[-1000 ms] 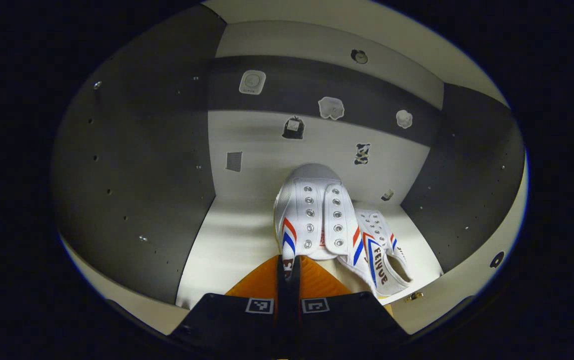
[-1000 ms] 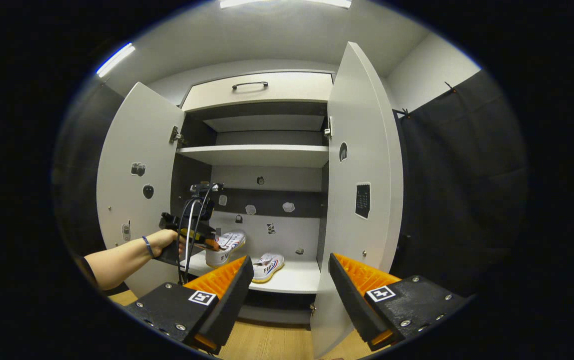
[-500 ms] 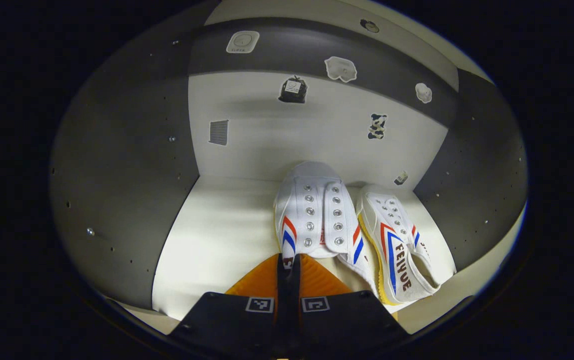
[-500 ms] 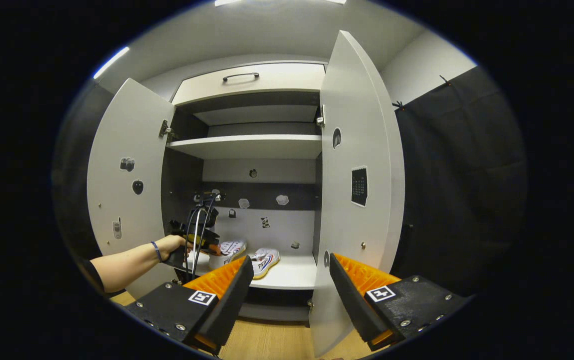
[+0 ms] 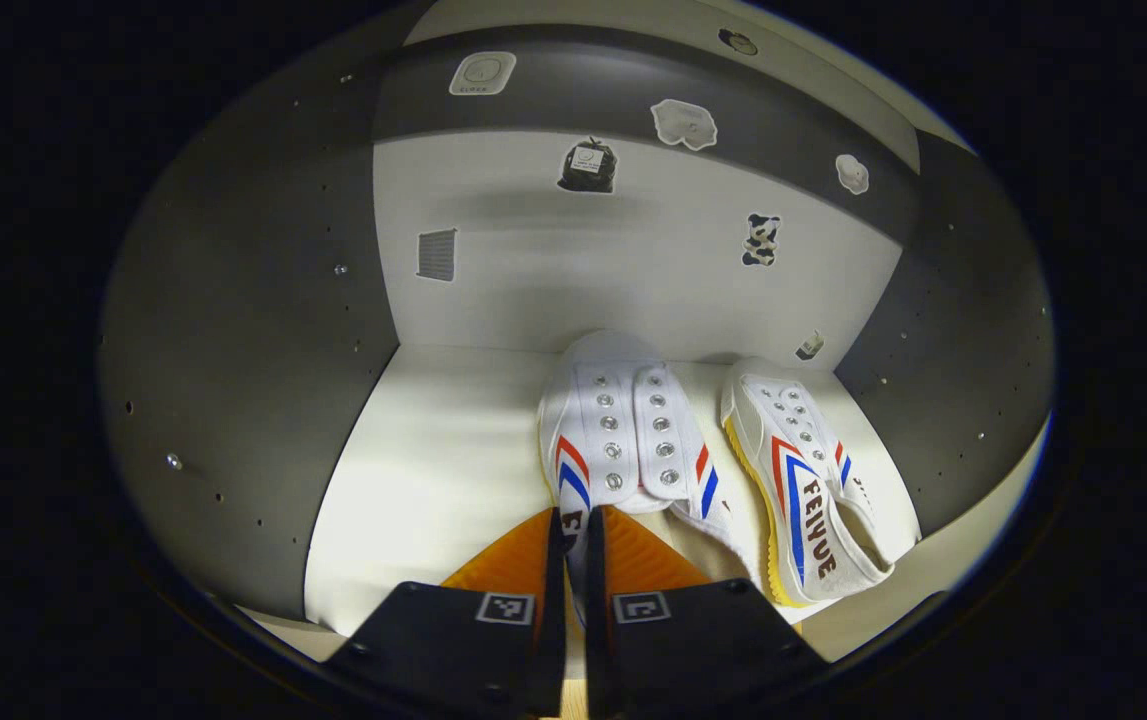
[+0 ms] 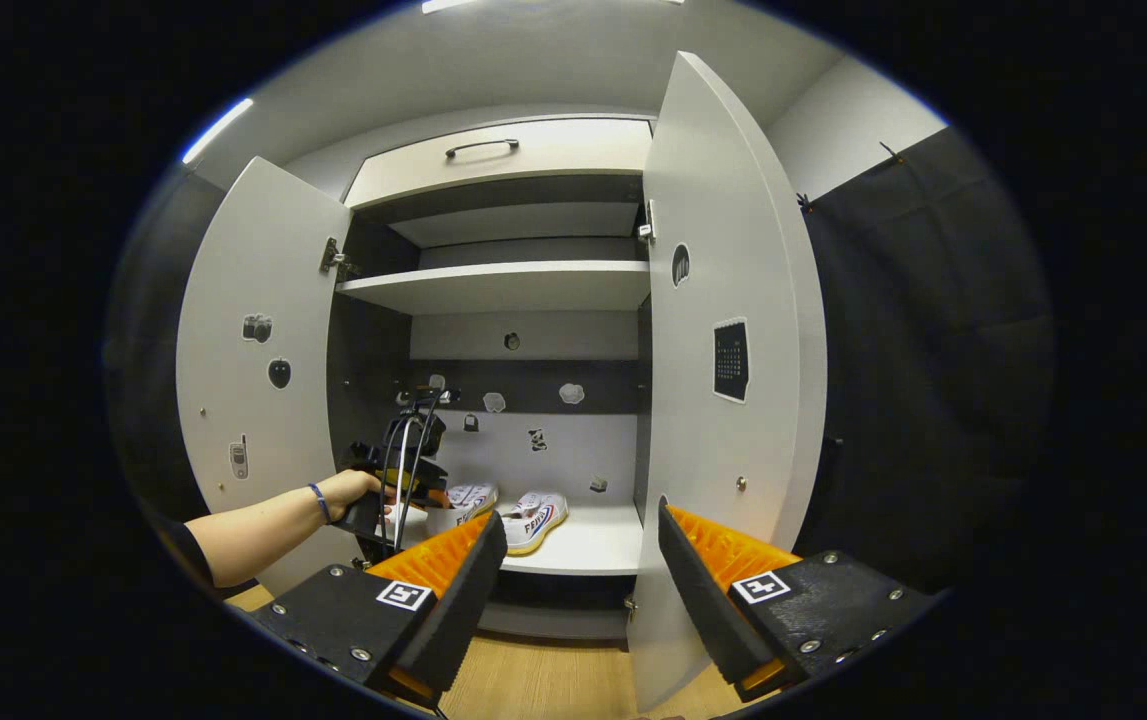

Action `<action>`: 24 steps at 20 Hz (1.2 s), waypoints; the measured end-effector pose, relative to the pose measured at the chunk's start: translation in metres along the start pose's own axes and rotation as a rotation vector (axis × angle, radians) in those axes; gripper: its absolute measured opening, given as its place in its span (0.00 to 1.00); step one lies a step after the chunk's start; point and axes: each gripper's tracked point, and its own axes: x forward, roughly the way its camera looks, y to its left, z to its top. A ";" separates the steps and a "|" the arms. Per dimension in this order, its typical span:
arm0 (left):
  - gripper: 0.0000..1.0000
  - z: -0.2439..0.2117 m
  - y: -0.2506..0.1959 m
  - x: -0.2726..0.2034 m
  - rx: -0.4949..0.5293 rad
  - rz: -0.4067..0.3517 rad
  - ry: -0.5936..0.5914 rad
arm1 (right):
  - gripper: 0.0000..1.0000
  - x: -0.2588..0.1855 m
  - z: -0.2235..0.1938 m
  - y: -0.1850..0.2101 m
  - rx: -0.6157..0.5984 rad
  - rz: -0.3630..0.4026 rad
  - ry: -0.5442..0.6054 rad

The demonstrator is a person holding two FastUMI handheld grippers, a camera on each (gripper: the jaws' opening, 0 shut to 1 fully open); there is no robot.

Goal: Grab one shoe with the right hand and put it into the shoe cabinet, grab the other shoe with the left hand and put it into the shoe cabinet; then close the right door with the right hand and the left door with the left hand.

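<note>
Two white canvas shoes with red and blue stripes lie side by side on the shoe cabinet's lower shelf (image 5: pixel 433 470), toes toward the back wall. My left gripper (image 5: pixel 575 525) is inside the cabinet, its fingers closed on the heel of the left shoe (image 5: pixel 623 430) with a narrow gap between them. The other shoe (image 5: pixel 803 480) rests free to its right. From the right gripper view, a hand (image 6: pixel 348 490) holds that left gripper (image 6: pixel 428 492) at the shoes (image 6: pixel 538 517). My right gripper (image 6: pixel 578 560) hangs open and empty in front of the cabinet, near the right door (image 6: pixel 723 450).
Both doors stand wide open, the left door (image 6: pixel 253 420) beside the person's forearm. An upper shelf (image 6: pixel 503 285) and a drawer with a dark handle (image 6: pixel 483 148) sit above. Wooden floor (image 6: pixel 543 680) lies below, and black cloth (image 6: pixel 913 350) hangs to the right.
The left gripper lowered the shoe onto the shelf next to the other one, and the gap between its fingers has widened a little. The right gripper has barely moved.
</note>
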 end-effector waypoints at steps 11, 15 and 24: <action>0.96 0.064 -0.071 -0.145 0.153 -0.087 -0.342 | 0.94 -0.025 0.021 -0.009 0.001 0.036 -0.034; 0.96 0.075 -0.088 -0.233 0.157 -0.098 -0.496 | 0.94 -0.039 0.030 -0.027 0.014 0.029 -0.047; 0.95 0.054 -0.073 -0.360 0.135 -0.098 -0.622 | 0.92 -0.064 0.035 -0.085 0.043 -0.023 -0.058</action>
